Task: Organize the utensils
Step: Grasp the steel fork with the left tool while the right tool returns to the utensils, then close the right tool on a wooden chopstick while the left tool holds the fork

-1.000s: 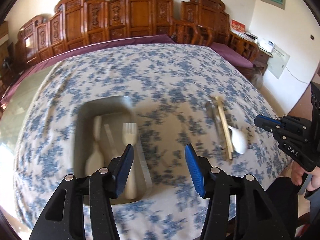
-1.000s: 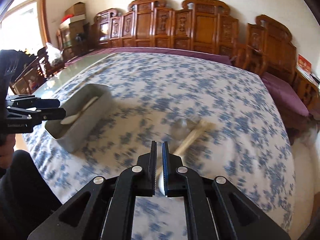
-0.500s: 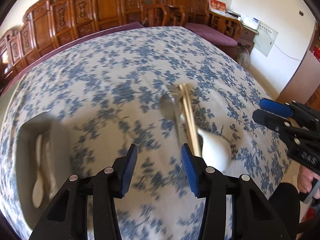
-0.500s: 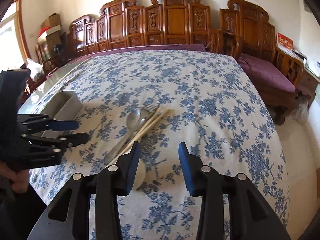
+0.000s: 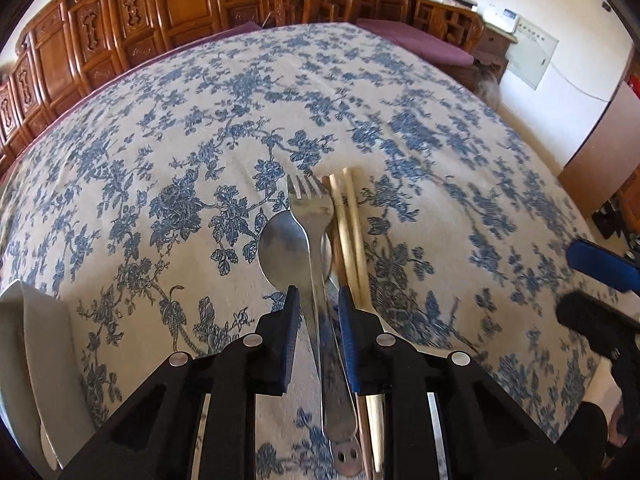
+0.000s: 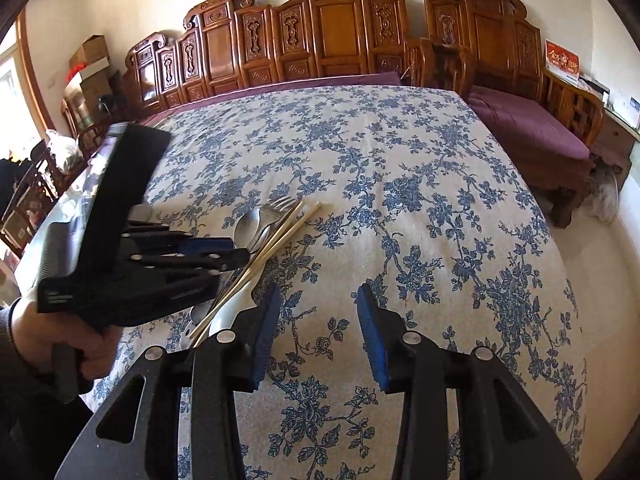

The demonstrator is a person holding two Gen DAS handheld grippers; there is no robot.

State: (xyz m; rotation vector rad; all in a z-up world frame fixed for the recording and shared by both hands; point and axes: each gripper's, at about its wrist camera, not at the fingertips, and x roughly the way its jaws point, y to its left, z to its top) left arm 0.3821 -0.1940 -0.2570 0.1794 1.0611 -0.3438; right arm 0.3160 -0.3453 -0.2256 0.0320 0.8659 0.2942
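A metal spoon (image 5: 286, 246), a metal fork (image 5: 316, 216) and a pair of wooden chopsticks (image 5: 350, 232) lie side by side on the blue-flowered tablecloth. My left gripper (image 5: 318, 306) is low over them, its jaws partly open with the utensil handles between the blue pads; I cannot tell if the pads touch them. In the right wrist view the left gripper (image 6: 224, 252) sits over the same pile, fork (image 6: 276, 206) and chopsticks (image 6: 288, 228) sticking out. A white spoon (image 6: 230, 312) lies under the chopsticks. My right gripper (image 6: 316, 304) is open and empty beside the pile.
The grey metal tray (image 5: 36, 344) shows at the left edge of the left wrist view. Carved wooden chairs (image 6: 320, 36) ring the far side of the table. The table edge falls away on the right toward the floor (image 6: 600, 280).
My left gripper swung from the tray to the utensil pile, dropped low and narrowed its jaws around the handles. My right gripper opened and pulled to the right of the pile.
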